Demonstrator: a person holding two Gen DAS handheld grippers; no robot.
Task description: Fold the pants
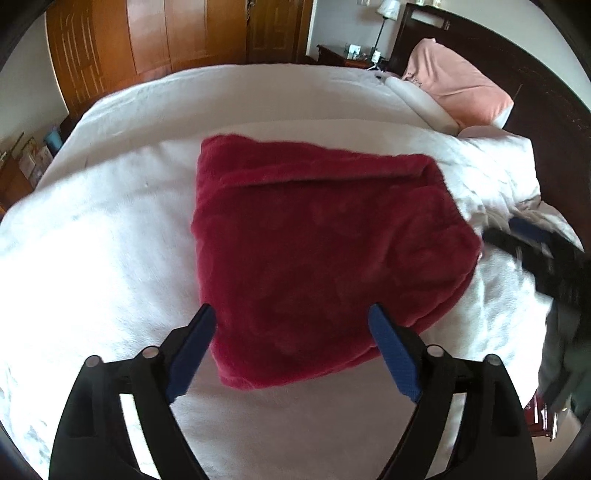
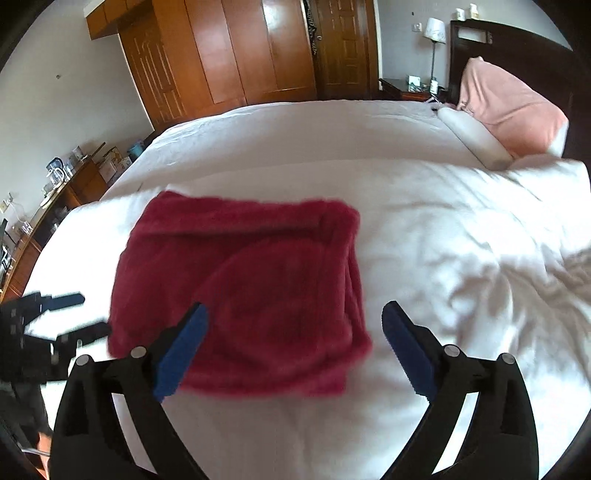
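Dark red fleece pants (image 1: pixel 314 251) lie folded into a thick square on the white bed cover (image 1: pixel 110 240). My left gripper (image 1: pixel 291 314) hovers open over the near edge of the bundle, its blue pads clear of the cloth. In the right wrist view the same pants (image 2: pixel 251 288) lie flat, and my right gripper (image 2: pixel 295 314) stands open above their near right part, holding nothing. The right gripper (image 1: pixel 532 243) shows blurred at the right of the left wrist view, and the left gripper (image 2: pixel 74 314) appears blurred beside the pants' left edge in the right wrist view.
A pink pillow (image 1: pixel 458 85) and a white bolster (image 1: pixel 417 103) lie at the dark headboard (image 2: pixel 517 40). Rumpled white duvet (image 2: pixel 498 266) fills the right side. A wooden wardrobe (image 2: pixel 229 51), a bedside lamp (image 2: pixel 434 33) and a cluttered side cabinet (image 2: pixel 48 192) stand beyond the bed.
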